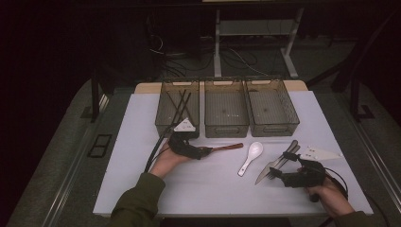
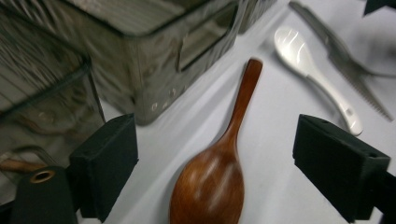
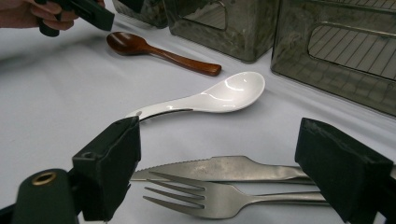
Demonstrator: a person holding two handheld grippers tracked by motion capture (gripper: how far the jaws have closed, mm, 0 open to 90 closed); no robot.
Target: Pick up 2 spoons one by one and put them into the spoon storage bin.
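- The left gripper (image 1: 201,152) is seen low over the white table (image 1: 142,142), its jaws spread to either side of the bowl of the wooden spoon (image 2: 219,168); the pads are apart from the wood, so nothing is pinched yet
- The wooden spoon lies flat just in front of the middle bin (image 1: 226,109), its handle pointing toward the white ceramic spoon (image 1: 250,157)
- The right gripper (image 3: 215,177) is held with its jaws spread around the tines of the fork (image 3: 219,198) and the tip of the knife (image 3: 224,169); neither is gripped
- A slip is judged likely if the left jaws are closed on the rounded, glossy bowl: the curve could squeeze the spoon out forward, toward the white ceramic spoon
- The bin wall stands near the left pad, so a sideways drift could knock the pad against it and the grasp could be spoiled
- Fork and knife lie touching, one beside the other; if the right jaws are closed here, both could be caught together, or one dragged and dropped
- The chopsticks (image 1: 182,106) in the left bin (image 1: 178,108) lean over its front rim by the left gripper, and could be disturbed by a hasty lift
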